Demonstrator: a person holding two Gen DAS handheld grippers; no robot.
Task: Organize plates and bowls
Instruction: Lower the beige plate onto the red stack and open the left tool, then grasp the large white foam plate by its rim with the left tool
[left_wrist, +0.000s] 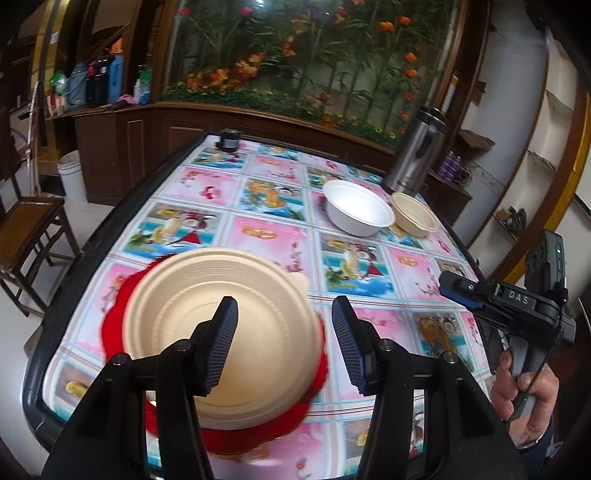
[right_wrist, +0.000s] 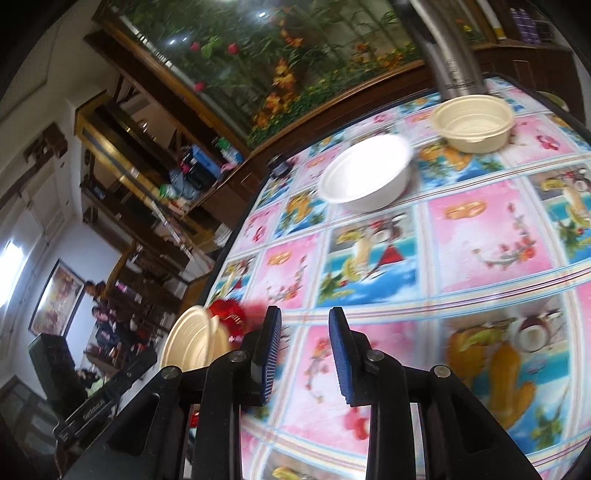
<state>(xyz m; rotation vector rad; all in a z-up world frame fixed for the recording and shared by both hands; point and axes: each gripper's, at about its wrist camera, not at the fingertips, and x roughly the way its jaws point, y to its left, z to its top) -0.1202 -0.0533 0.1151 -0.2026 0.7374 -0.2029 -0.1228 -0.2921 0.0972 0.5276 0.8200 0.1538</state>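
A beige plate (left_wrist: 221, 332) lies stacked on a red plate (left_wrist: 118, 325) with a scalloped rim, close to the near left edge of the tabletop (left_wrist: 266, 236), which is covered by a cloth of pink and blue picture squares. The left tool (left_wrist: 284, 343) hangs above this stack with its jaws apart and nothing between them; its left finger (left_wrist: 221, 343) shows in front of the beige plate's middle, its right finger in front of the cloth just past the plate's right rim, and neither pad presses on the plate. Toward the far right corner of the tabletop stand a white bowl (left_wrist: 358, 210) and, just beside it on the right, a smaller beige bowl (left_wrist: 413, 214); whether their rims touch cannot be told. A steel thermos flask (left_wrist: 413, 155) stands upright behind the two bowls at the far right edge, and a small dark object (left_wrist: 229, 139) sits at the far edge. The right tool (right_wrist: 304, 354) is released as well, its jaws set closer together than the left one's and empty, over a pink square of the cloth near the middle of the tabletop. In the left wrist view it appears at the right edge of the tabletop, with a hand (left_wrist: 524, 395) gripping its handle. In the right wrist view the plate stack shows at the left of the fingers, partly hidden by them, and the picture is blurred.
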